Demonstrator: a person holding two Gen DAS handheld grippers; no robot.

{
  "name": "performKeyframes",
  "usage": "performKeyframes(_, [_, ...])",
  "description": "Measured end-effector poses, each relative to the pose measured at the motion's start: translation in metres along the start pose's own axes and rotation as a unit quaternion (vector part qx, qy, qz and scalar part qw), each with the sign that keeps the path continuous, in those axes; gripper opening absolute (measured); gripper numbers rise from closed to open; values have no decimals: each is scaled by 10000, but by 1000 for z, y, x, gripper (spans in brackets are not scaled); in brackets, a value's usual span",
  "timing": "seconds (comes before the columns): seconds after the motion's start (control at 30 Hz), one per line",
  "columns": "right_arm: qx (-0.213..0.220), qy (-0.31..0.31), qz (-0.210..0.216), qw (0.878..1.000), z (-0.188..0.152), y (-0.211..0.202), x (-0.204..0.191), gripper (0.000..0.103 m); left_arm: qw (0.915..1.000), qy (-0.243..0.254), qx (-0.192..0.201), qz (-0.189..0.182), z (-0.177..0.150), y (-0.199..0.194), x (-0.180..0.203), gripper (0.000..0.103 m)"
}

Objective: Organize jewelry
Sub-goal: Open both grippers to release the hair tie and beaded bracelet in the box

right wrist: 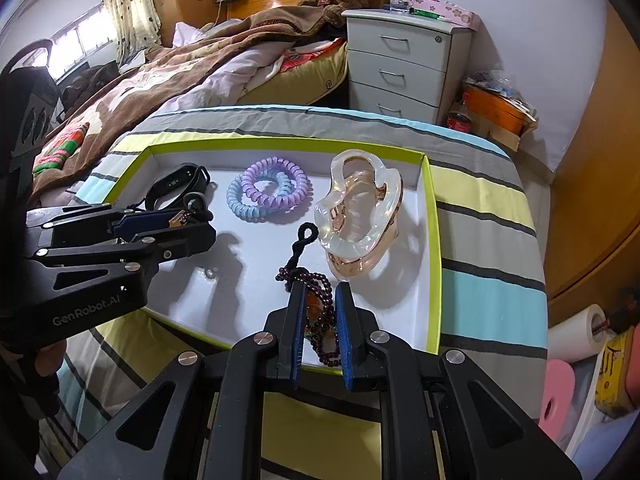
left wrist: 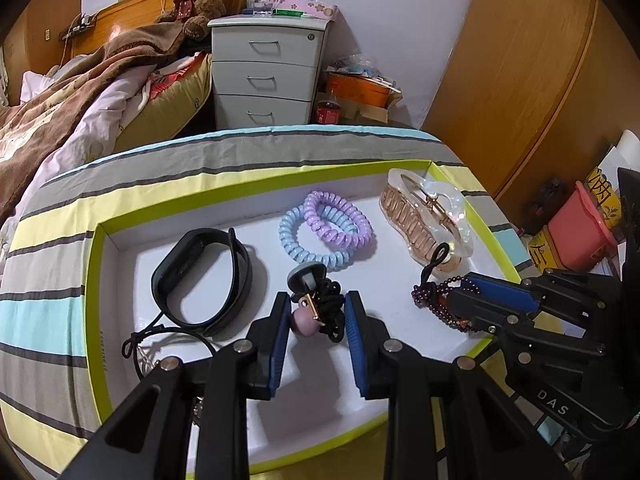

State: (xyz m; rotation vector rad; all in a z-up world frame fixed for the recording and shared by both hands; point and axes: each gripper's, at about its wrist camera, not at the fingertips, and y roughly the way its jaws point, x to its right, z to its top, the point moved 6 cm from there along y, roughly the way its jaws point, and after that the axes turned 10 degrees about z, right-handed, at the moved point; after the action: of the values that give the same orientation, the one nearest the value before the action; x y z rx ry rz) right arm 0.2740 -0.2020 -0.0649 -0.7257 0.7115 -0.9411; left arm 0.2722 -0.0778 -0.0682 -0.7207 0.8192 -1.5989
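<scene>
A white tray with a lime-green rim [left wrist: 96,280] [right wrist: 434,240] lies on a striped cloth. In it are a black fitness band [left wrist: 200,276] [right wrist: 176,184], blue and purple spiral hair ties [left wrist: 324,228] [right wrist: 268,194], a clear and rose-gold claw clip [left wrist: 428,216] [right wrist: 360,216], a black hair tie with pink and grey charms [left wrist: 316,304], and a dark purple bead bracelet [left wrist: 432,300] [right wrist: 320,292]. My left gripper [left wrist: 318,304] [right wrist: 196,216] is open around the charm hair tie. My right gripper [right wrist: 319,296] [left wrist: 460,296] is shut on the bead bracelet.
A thin black cord [left wrist: 160,340] lies at the tray's near left corner. Beyond the cloth are a bed [left wrist: 80,92], a grey drawer unit [left wrist: 264,72] and an orange box [left wrist: 360,88]. A wooden wardrobe [left wrist: 520,60] stands at the right, with pink bins [left wrist: 580,228] beside it.
</scene>
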Motion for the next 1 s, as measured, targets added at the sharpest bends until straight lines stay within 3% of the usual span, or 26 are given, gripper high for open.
performKeyframes(0.3, [13, 29, 32, 10000, 0, 1, -1, 15, 10000, -16, -63, 45, -1, 5, 1, 29])
performKeyframes(0.43, [30, 33, 41, 10000, 0, 0, -2, 15, 9999, -11, -131, 57, -2, 8, 1, 35])
performKeyframes(0.53, [50, 35, 47, 10000, 0, 0, -3, 15, 9999, -33, -137, 36, -2, 7, 0, 45])
performKeyframes(0.83, [67, 61, 32, 10000, -1, -4, -5, 15, 9999, -37, -103, 42, -3, 4, 1, 55])
performKeyframes(1.0, [168, 118, 36, 9998, -1, -12, -6, 22, 10000, -56, -12, 73, -4, -7, 0, 61])
